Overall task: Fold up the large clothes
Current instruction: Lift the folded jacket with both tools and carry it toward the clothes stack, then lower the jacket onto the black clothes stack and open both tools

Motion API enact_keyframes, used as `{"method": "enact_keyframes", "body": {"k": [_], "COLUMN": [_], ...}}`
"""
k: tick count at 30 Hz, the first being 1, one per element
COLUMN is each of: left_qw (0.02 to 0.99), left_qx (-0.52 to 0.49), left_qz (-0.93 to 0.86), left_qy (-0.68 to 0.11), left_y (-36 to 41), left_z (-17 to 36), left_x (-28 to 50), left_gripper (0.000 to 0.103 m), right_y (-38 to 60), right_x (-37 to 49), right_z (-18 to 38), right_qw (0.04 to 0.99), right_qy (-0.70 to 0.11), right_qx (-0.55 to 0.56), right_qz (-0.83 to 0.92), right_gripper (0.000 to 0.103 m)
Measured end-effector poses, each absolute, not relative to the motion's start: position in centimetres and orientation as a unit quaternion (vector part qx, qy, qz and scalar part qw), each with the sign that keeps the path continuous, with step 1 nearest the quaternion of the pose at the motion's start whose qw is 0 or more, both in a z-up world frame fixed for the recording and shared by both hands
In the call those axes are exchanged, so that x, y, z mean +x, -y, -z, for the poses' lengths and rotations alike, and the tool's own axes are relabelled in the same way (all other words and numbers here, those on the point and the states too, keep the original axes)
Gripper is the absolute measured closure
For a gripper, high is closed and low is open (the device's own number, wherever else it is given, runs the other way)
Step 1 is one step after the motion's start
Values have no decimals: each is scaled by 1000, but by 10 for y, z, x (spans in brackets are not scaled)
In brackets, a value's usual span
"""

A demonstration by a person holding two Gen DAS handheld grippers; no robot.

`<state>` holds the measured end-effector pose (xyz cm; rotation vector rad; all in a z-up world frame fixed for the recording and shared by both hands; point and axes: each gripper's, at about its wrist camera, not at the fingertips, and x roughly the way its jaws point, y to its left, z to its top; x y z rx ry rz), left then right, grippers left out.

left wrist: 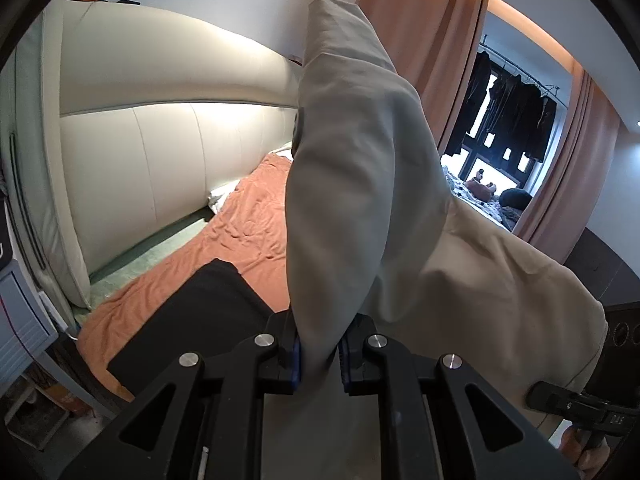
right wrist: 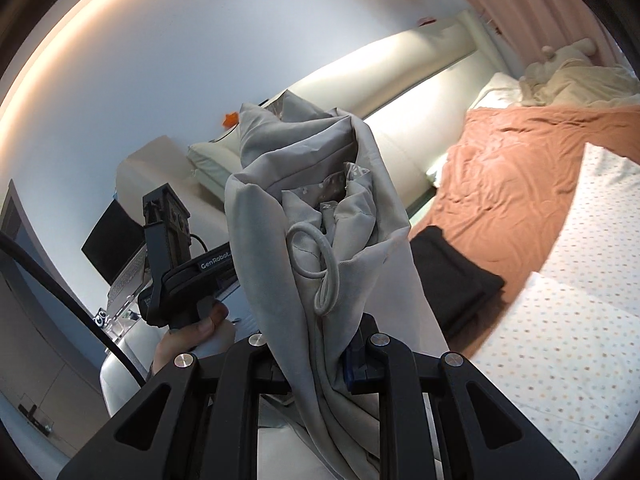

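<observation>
A large grey-beige garment [left wrist: 352, 184] hangs in the air above the bed. My left gripper [left wrist: 318, 344] is shut on it, its blue pads pinching a fold that rises straight up in front of the lens. In the right wrist view the same garment [right wrist: 304, 184] is bunched, with a drawstring loop [right wrist: 320, 256] dangling from it. My right gripper [right wrist: 316, 356] is shut on that bunch. A hand [right wrist: 188, 332] at the left holds the other gripper's black body, whose fingers are hidden behind the cloth.
A folded black garment [right wrist: 452, 280] lies on the orange bed sheet [right wrist: 512, 160], beside a white dotted cover [right wrist: 580, 300]. A cream padded headboard [left wrist: 160, 160] runs along the wall. Pink curtains [left wrist: 420, 40] and a rail of dark clothes [left wrist: 508, 108] stand beyond. A laptop [right wrist: 116, 248] sits at the left.
</observation>
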<state>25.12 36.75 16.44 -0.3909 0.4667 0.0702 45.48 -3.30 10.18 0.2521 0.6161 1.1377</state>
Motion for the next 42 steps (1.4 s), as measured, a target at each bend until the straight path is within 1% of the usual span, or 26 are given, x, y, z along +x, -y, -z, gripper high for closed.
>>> {"method": "enact_keyframes", "body": {"k": [5, 13, 20, 28, 33, 42], "left_qw": [952, 945, 937, 928, 922, 907], "left_qx": [-198, -209, -205, -211, -200, -184], "left_qz": [-64, -117, -169, -163, -144, -146], "left_qy": [-223, -221, -226, -261, -297, -349], "left_y": [-418, -498, -537, -545, -536, -529], "left_z": [-166, -158, -146, -100, -72, -30], "left_x": [241, 224, 233, 316, 383, 478], "left_gripper": [88, 88, 88, 88, 88, 88], "right_y": [-17, -103, -148, -149, -150, -134], "right_x": [471, 473, 497, 563, 602, 647], "right_z": [-99, -85, -66, -29, -10, 36], "right_qw": [767, 727, 701, 695, 711, 721], "right_qy": [-303, -326, -348, -376, -377, -390], "right_qx": [114, 114, 117, 142, 127, 170], "right_qz": [-554, -593, -611, -596, -580, -547], "right_gripper": [89, 89, 89, 89, 89, 89]}}
